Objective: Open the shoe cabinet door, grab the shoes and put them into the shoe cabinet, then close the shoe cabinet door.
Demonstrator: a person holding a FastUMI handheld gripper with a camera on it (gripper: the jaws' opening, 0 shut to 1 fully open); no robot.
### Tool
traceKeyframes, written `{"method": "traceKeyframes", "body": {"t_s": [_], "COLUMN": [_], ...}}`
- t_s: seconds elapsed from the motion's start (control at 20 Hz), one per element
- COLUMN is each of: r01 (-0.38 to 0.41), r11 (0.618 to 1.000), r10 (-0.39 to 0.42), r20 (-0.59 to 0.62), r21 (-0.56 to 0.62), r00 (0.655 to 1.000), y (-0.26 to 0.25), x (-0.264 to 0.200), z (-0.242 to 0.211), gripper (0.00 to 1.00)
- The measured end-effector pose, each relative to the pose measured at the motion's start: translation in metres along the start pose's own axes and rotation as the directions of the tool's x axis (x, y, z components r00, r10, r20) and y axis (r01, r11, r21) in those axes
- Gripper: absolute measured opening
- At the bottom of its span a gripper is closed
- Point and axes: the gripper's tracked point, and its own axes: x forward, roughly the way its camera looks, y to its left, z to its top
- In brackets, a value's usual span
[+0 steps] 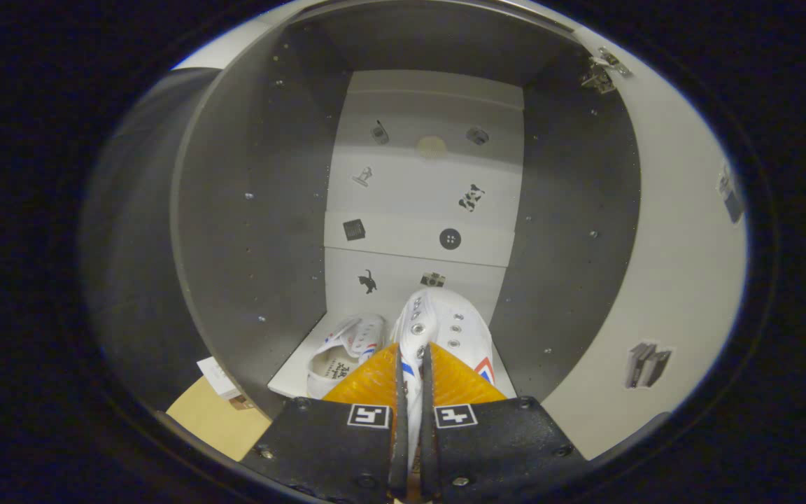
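Observation:
My gripper (411, 360) is shut on the edge of a white canvas shoe (445, 325) with metal eyelets and red and blue stripes. The shoe hangs between my fingers, toe forward, over the bottom shelf (291, 374) of the open shoe cabinet (249, 210). A second matching white shoe (343, 350) lies on that shelf just left of my fingers. The cabinet's white back panel (420, 182) carries several small stickers. The open door (676, 266) stands at the right, its hinge (602, 73) at the top.
The cabinet's dark grey side walls (571, 231) close in on both sides of the shoe. A tan floor patch (214, 420) and a small white block (217, 376) lie outside the cabinet at lower left.

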Motion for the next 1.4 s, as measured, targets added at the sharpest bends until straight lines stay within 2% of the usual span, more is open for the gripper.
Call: {"method": "traceKeyframes", "body": {"t_s": [0.2,0.35,0.55,0.65,0.7,0.85,0.9,1.1,1.25,1.4], "r01": [0.022,0.045,-0.019,-0.013,0.025,0.075,0.082,0.07,0.032,-0.008], "r11": [1.0,0.999,0.995,0.99,0.986,0.975,0.974,0.981,0.991,0.995], "r10": [-0.022,-0.046,0.02,0.013,-0.024,-0.059,-0.061,-0.042,-0.008,0.026], "r20": [-0.048,-0.03,0.002,-0.001,0.005,0.08,0.104,0.153,0.178,0.181], "r21": [0.004,-0.028,-0.096,-0.138,-0.165,-0.211,-0.212,-0.183,-0.133,-0.104], "r00": [0.999,0.999,1.0,1.0,1.0,0.995,0.993,0.987,0.984,0.983], "y": [-0.017,-0.024,-0.008,-0.008,-0.013,-0.014,-0.013,-0.004,0.009,0.022], "x": [0.058,0.093,0.133,0.147,0.15,0.137,0.127,0.072,0.023,-0.026], "z": [-0.026,-0.031,-0.028,-0.031,-0.034,-0.015,-0.009,0.014,0.026,0.031], "gripper": [0.1,0.1,0.12,0.15,0.21,0.49,0.55,0.79,1.0,1.0]}}
